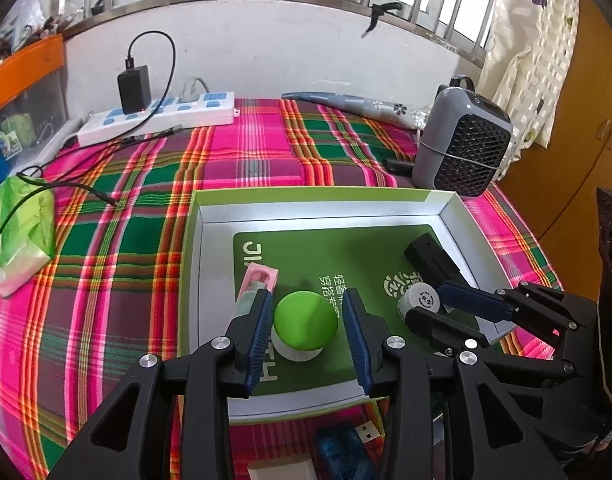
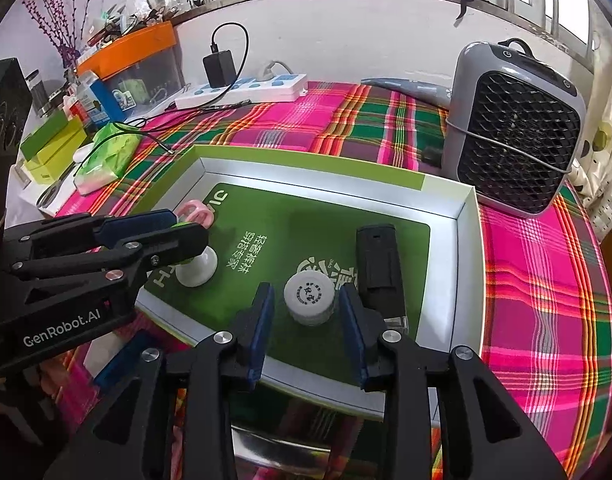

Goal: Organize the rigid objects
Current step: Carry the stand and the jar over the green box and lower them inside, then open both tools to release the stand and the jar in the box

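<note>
Green-capped jar point(image 1: 304, 326): standing upright on its white base inside the shallow box point(image 1: 449, 216), on the green printed liner, toward the near left part. The left gripper point(image 1: 307, 326) is straddling it, jaws apart, blue pads point(image 1: 262, 332) flanking the cap; the left pad is sitting just at the cap's edge, the right pad is showing a gap. Contact cannot be confirmed.

White round lid point(image 2: 310, 298): lying flat on the liner, near the box's front right. The right gripper point(image 2: 307, 312) is bracketing it with jaws apart, neither pad touching it.

Black rectangular device point(image 2: 379, 268): lying lengthwise just right of the white lid, close to the box's right wall.

Pink item point(image 1: 258, 284): lying in the box, just behind the left gripper's left finger, beside the green-capped jar.

Surroundings: the box is resting on a plaid cloth point(image 1: 246, 152). A grey heater point(image 2: 517, 132) is standing beyond the box's far right corner. A white power strip point(image 1: 158, 118) with a black charger plugged in is lying along the back wall. A green tissue pack point(image 1: 22, 236) is lying at far left.
</note>
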The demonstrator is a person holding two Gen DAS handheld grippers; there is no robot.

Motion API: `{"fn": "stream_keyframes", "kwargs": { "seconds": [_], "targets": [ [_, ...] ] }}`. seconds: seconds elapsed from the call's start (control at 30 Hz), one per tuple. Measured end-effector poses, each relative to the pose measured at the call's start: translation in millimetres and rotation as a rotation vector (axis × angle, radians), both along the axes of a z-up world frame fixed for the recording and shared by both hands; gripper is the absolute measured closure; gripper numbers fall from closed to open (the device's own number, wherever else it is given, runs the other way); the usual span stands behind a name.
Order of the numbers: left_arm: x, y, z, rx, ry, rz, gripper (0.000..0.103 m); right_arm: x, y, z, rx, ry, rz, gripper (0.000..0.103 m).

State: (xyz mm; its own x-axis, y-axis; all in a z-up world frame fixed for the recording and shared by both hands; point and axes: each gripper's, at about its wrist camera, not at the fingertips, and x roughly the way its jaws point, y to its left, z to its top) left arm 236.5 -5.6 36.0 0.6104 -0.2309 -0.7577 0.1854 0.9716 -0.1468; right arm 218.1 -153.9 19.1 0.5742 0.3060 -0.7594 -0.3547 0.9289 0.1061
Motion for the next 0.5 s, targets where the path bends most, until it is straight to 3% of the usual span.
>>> {"fn": "stream_keyframes", "kwargs": {
  "seconds": [0.5],
  "targets": [
    [-29, 8, 12, 0.000, -0.032, 0.013, 0.066, -21, -5, 14, 0.011, -0.034, -0.025, 0.065]
  ]
}}
